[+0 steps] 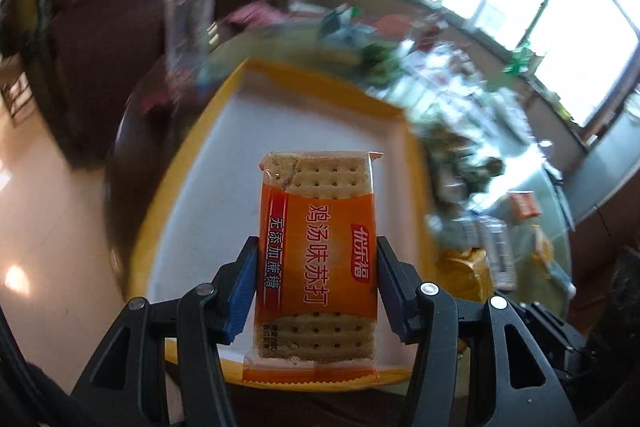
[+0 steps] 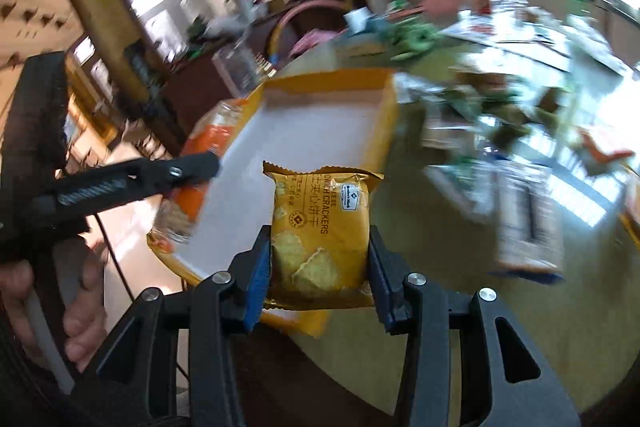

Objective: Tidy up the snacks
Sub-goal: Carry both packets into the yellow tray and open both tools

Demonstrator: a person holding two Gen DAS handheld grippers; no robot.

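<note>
My left gripper (image 1: 316,267) is shut on an orange soda cracker packet (image 1: 318,227), held upright above a shallow yellow-rimmed tray with a white floor (image 1: 224,131). My right gripper (image 2: 318,247) is shut on a yellow cheese cracker packet (image 2: 320,227), held over the near right corner of the same tray (image 2: 320,123). In the right wrist view the left gripper (image 2: 188,167) and its orange packet (image 2: 192,163) show over the tray's left edge.
The tray sits on a round glass table (image 2: 440,251). A blurred heap of mixed snack packets (image 1: 472,187) lies right of the tray; it also shows in the right wrist view (image 2: 520,155). A person's hand (image 2: 80,307) grips the left handle. Windows are behind.
</note>
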